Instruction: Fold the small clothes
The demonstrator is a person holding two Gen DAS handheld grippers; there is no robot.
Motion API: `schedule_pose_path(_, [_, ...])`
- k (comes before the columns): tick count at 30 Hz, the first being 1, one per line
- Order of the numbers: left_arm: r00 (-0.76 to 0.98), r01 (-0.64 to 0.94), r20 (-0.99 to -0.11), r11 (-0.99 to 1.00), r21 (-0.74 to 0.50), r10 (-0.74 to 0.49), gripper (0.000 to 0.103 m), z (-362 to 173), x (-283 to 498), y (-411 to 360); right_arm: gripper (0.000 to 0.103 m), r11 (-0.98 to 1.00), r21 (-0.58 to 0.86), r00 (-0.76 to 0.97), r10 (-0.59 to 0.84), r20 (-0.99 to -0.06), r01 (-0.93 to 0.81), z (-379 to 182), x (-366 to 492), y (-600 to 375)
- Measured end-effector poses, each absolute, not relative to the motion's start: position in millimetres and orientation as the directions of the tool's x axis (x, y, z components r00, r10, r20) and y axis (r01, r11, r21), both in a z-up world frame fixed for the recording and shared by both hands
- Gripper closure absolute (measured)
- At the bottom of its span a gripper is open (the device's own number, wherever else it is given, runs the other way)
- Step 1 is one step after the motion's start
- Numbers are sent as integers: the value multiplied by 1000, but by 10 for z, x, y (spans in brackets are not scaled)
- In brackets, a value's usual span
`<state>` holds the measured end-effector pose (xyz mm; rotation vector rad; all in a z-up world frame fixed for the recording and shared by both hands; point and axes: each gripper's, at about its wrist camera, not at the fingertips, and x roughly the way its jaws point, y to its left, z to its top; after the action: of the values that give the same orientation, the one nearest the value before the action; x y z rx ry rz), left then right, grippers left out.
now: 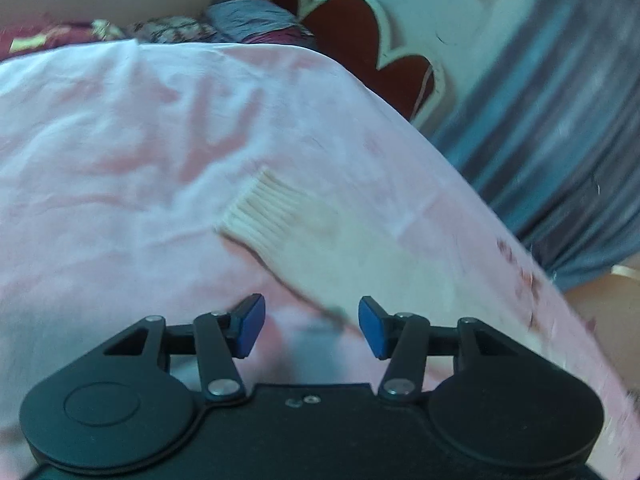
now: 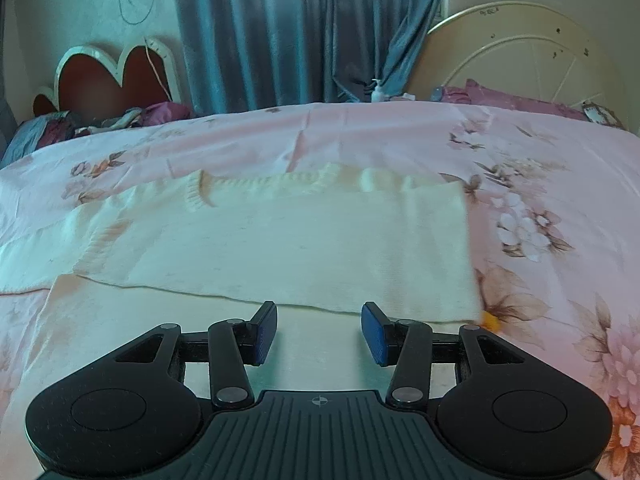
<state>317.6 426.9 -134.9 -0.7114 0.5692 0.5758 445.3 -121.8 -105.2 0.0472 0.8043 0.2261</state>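
Note:
A cream knit sweater [image 2: 280, 248] lies flat on the pink floral bedsheet [image 2: 540, 168], partly folded, with its ribbed collar [image 2: 200, 192] toward the far left. My right gripper [image 2: 319, 332] is open and empty, just above the sweater's near edge. In the left wrist view a ribbed cream sleeve cuff [image 1: 264, 212] lies on the sheet [image 1: 100, 160], blurred by motion. My left gripper [image 1: 312, 326] is open and empty, hovering just short of the sleeve.
A red heart-shaped headboard [image 2: 112, 76] and blue curtains [image 2: 280, 32] stand behind the bed. A round cream headboard [image 2: 520, 52] and purple pillows [image 2: 520, 100] are at the far right. Crumpled bedding [image 1: 240, 20] lies at the bed's far edge.

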Motion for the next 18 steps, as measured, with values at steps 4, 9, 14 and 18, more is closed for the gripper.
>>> schedule_pose_path(4, [725, -657, -628, 555, -509, 283, 57, -1439, 3217, 4501, 57, 981, 113, 677, 192, -710, -161, -1061, 4524, -1153])
schedule_pose_path(9, [722, -673, -619, 517, -528, 308, 84, -1502, 3289, 4709, 88, 980, 157, 671, 196, -715, -120, -1059, 4652, -1243])
schedule_pose_path(14, [725, -668, -615, 532, -520, 310, 100, -1385, 3454, 4804, 100, 982, 149, 670, 186, -718, -113, -1008, 4630, -1271])
schedule_pose_path(18, [783, -592, -559, 600, -538, 272, 100, -1154, 3689, 4505, 100, 985, 144, 677, 170, -716, -96, -984, 4599, -1343])
